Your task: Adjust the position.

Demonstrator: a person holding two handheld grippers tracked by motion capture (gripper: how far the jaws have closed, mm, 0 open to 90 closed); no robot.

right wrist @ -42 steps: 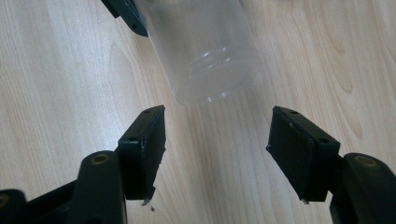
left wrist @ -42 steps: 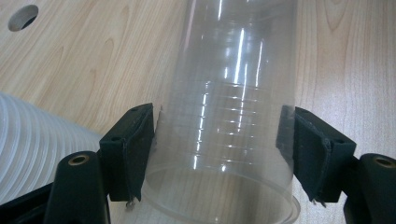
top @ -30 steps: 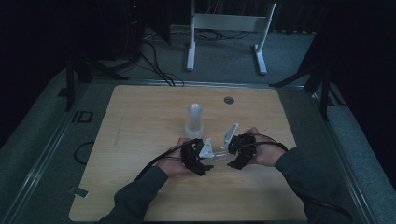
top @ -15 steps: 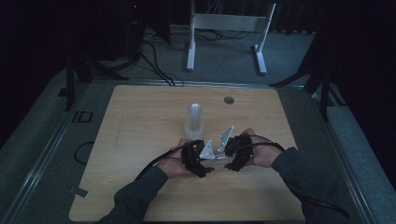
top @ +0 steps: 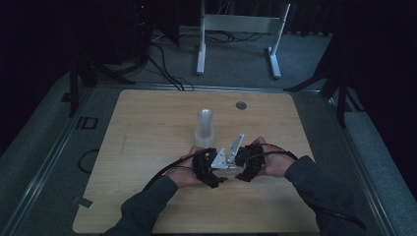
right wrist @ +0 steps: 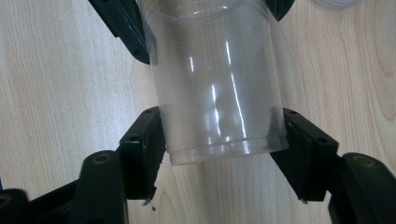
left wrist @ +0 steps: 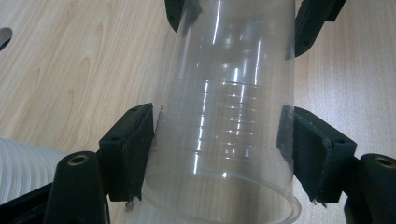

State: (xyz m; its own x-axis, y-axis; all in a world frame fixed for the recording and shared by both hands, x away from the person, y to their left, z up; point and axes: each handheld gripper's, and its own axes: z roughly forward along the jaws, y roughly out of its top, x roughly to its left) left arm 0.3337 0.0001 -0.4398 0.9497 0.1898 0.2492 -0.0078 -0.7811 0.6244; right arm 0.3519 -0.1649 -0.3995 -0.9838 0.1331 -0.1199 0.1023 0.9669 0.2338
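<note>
Spanning both hand-held grippers, clear cup (left wrist: 224,140), ends cut off.

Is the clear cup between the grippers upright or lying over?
Lying over: the clear cup spans sideways between the left gripper and right gripper, above the table.

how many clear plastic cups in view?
2 distinguishable: one clear plastic cup sideways at the near middle of the wooden table, one upright translucent cup stack behind it. Nested cups may hide in either.
</note>
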